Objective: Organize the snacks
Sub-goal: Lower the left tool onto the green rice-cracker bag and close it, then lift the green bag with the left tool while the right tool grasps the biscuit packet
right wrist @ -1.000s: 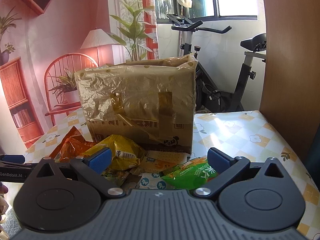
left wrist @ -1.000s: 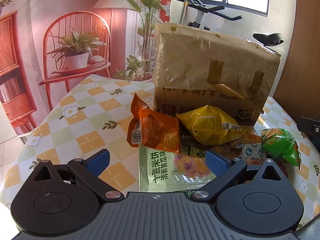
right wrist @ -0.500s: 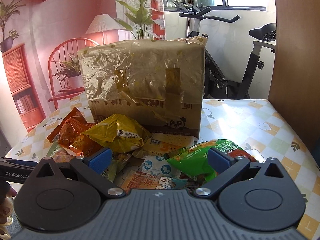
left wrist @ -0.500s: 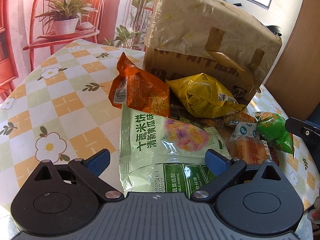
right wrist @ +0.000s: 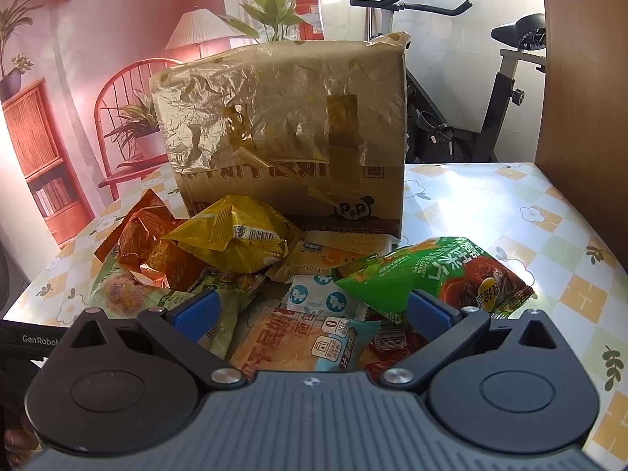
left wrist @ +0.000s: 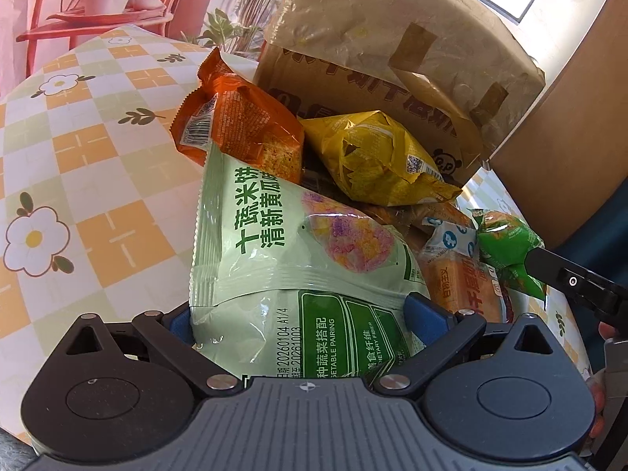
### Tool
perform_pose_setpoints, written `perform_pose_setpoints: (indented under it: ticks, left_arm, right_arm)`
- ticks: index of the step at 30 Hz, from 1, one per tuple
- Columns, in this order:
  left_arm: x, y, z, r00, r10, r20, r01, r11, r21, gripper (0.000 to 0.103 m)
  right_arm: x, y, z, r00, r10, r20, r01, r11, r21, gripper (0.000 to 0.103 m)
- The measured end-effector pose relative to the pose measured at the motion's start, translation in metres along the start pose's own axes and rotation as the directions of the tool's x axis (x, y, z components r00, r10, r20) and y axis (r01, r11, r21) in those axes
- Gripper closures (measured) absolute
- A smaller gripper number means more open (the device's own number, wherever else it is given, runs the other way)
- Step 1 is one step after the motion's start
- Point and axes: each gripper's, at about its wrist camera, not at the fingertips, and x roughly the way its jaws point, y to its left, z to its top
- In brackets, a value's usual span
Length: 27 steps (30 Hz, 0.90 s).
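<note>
Two hand-held tools close in on a heap of snack packets piled before a taped cardboard box (right wrist: 282, 137) on a checked, flower-print worktop (left wrist: 94, 165).

The left tool (left wrist: 300, 316) stands wide, its blue pads flanking the lower end of a pale green rice-cracker bag (left wrist: 298, 259), which lies between them at the near edge of the pile; whether the pads touch it cannot be told. The right tool (right wrist: 312, 308) is also spread wide, hovering over an orange bread packet (right wrist: 298, 337) with a green corn-chip bag (right wrist: 428, 274) just beside its right finger. Behind lie a yellow packet (right wrist: 235, 243) and an orange packet (left wrist: 243, 125), resting near the foot of the box.
</note>
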Motion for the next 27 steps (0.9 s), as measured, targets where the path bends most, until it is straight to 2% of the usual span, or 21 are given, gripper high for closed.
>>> perform_pose_setpoints:
  ticks: [2, 5, 8, 14, 19, 22, 27]
  left_arm:
    - [-0.001, -0.003, -0.002, 1.000, 0.001, 0.004, -0.001, 1.000, 0.024, 0.004]
    - [-0.010, -0.008, -0.002, 0.999, -0.028, 0.037, 0.026, 0.998, 0.062, 0.022]
    - [-0.023, -0.020, -0.003, 0.997, -0.007, 0.078, -0.002, 0.992, 0.124, 0.029]
    - [-0.046, -0.041, -0.005, 0.980, 0.061, 0.187, -0.101, 0.972, 0.213, 0.032]
    - [-0.066, -0.046, 0.002, 0.960, 0.078, 0.268, -0.140, 0.966, 0.219, 0.032]
    - [-0.069, -0.047, 0.004, 0.951, 0.109, 0.291, -0.177, 0.960, 0.218, 0.032]
    - [-0.070, -0.046, 0.005, 0.948, 0.119, 0.296, -0.185, 0.961, 0.206, 0.032]
  right_arm:
    - [0.001, 0.000, -0.002, 1.000, -0.001, -0.010, 0.001, 1.000, -0.009, 0.002]
    - [0.003, -0.001, -0.005, 0.999, 0.018, -0.037, -0.018, 1.000, -0.013, 0.007]
    - [0.006, 0.000, -0.008, 0.997, 0.043, -0.063, -0.044, 0.999, -0.011, 0.014]
    - [0.017, 0.008, -0.014, 0.990, 0.068, -0.120, -0.072, 0.997, -0.026, 0.015]
    - [0.032, 0.018, -0.019, 0.987, 0.014, -0.163, -0.023, 0.998, -0.050, 0.015]
    - [0.041, 0.021, -0.023, 0.984, -0.001, -0.177, -0.006, 0.999, -0.042, 0.015]
    - [0.053, 0.025, -0.028, 0.983, -0.037, -0.181, 0.028, 0.998, -0.050, 0.015]
